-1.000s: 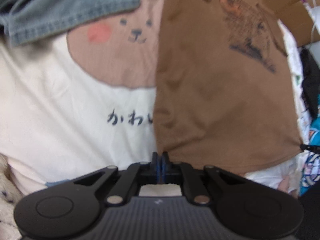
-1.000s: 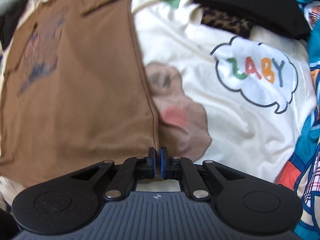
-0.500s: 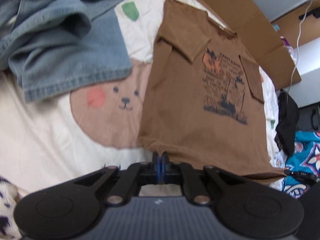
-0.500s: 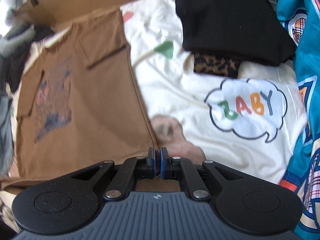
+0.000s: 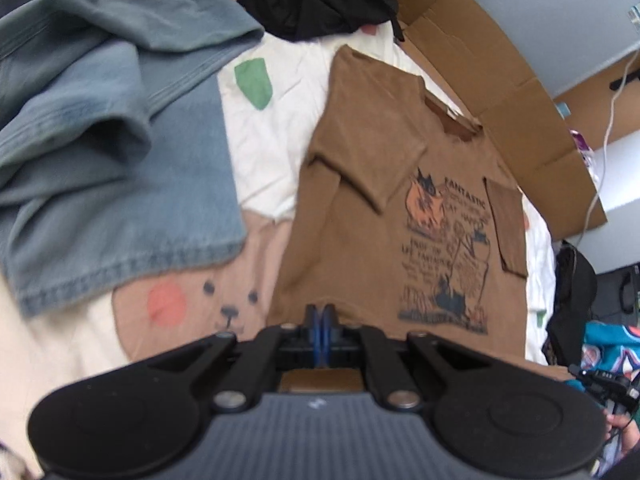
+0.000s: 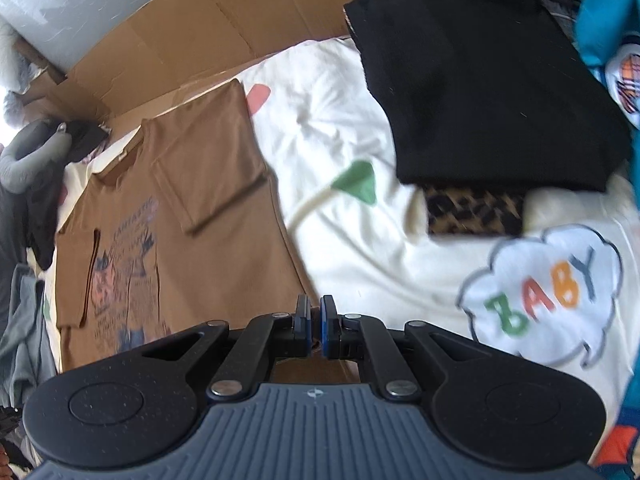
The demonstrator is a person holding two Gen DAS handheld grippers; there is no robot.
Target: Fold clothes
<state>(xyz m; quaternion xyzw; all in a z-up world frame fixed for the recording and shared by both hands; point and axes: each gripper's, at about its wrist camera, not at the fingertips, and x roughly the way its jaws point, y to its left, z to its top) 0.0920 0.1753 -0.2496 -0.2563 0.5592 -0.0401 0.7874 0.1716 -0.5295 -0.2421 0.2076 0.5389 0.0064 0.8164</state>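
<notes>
brown T-shirt (image 5: pixel 360 216): matt cotton | jeans (image 5: pixel 120 184): coarse denim | box (image 6: pixel 192 28): cardboard

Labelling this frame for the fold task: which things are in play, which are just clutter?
In play: brown T-shirt, left gripper, right gripper, both shut on its hem.

Lying about: denim garment, black folded garment, cardboard, printed blanket.
</notes>
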